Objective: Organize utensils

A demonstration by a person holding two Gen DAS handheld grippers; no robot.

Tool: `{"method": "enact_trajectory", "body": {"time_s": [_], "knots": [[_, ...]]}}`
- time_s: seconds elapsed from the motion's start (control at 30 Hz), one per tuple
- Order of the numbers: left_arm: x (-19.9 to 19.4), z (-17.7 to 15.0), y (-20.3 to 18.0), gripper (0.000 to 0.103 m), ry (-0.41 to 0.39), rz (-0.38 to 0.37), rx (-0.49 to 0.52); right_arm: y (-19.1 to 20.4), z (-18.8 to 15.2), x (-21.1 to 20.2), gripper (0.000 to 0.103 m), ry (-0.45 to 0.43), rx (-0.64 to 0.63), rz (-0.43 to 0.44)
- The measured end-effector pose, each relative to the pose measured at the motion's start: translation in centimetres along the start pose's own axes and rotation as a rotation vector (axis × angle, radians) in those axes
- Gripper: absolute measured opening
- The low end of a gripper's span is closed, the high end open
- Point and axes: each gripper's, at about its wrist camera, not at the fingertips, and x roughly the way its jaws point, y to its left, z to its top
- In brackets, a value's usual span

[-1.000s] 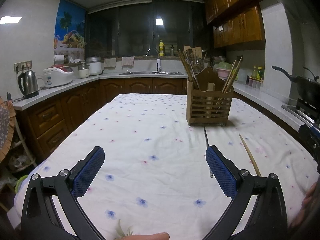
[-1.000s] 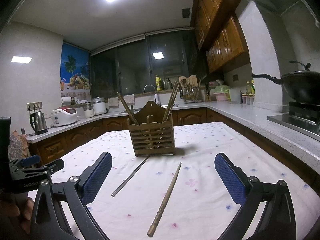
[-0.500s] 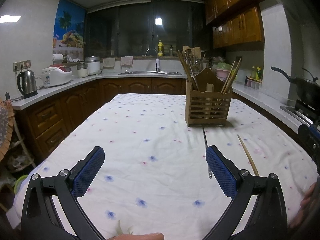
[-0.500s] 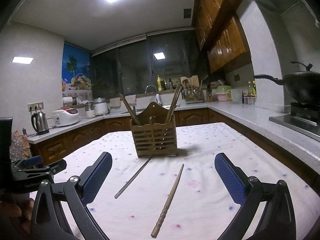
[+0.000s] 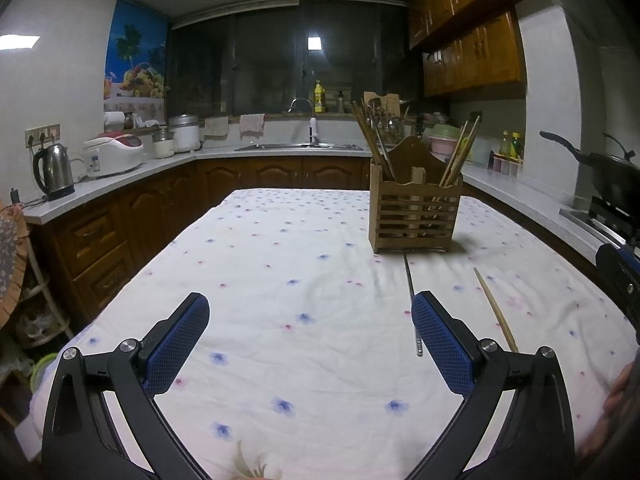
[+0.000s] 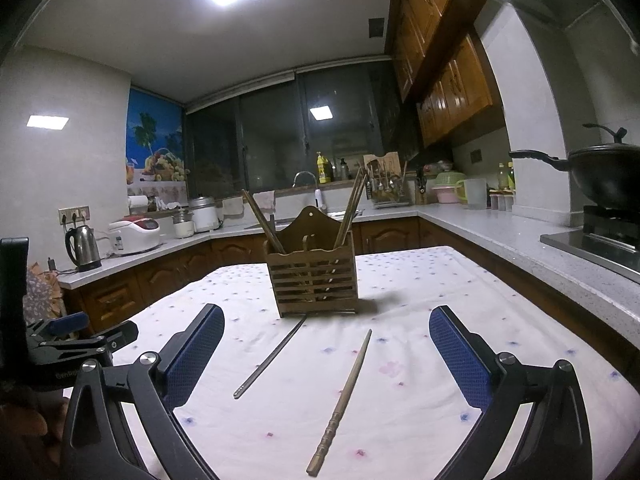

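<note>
Two loose chopsticks lie on the flowered tablecloth (image 6: 420, 400) in front of a slatted wooden holder (image 6: 314, 280), and neither has been picked up yet. In the right wrist view the metal chopstick (image 6: 272, 356) runs from the holder's base toward 7 o'clock, its far tip almost under the front slats, while the wooden chopstick (image 6: 344, 400) lies just beside it, pointing toward 12 o'clock with its carved thick end nearest the camera. The right gripper (image 6: 326, 344) hangs above the cloth with its blue pads spread wide and nothing between them, and both sticks fall inside that gap, likely so either can be reached with a short drop. The left gripper (image 5: 310, 332) is likewise spread and empty, over bare cloth; the metal chopstick (image 5: 412, 304) passes behind its right pad at about 2 o'clock, the wooden chopstick (image 5: 494, 308) farther right. The holder (image 5: 414, 216), at 1 o'clock there, already carries chopsticks leaning outward in its left and right compartments, which suggests sorting by kind. A thin stick lying flat on soft cloth may be awkward to pinch cleanly.
</note>
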Motion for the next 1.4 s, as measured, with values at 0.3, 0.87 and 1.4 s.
{"method": "enact_trajectory", "body": {"time_s": [0.3, 0.87, 1.4], "knots": [[0.04, 0.0, 0.03, 0.103, 0.0, -0.004, -0.001, 0.23, 0.26, 0.15, 0.103, -0.003, 0.003, 0.003], [-0.07, -0.01, -0.01, 0.103, 0.002, -0.002, -0.005, 0.39, 0.35, 0.34, 0.103, 0.004, 0.004, 0.001], [0.03, -0.06, 0.02, 0.103, 0.006, -0.003, -0.007, 0.32, 0.32, 0.35, 0.103, 0.008, 0.007, 0.003]]}}
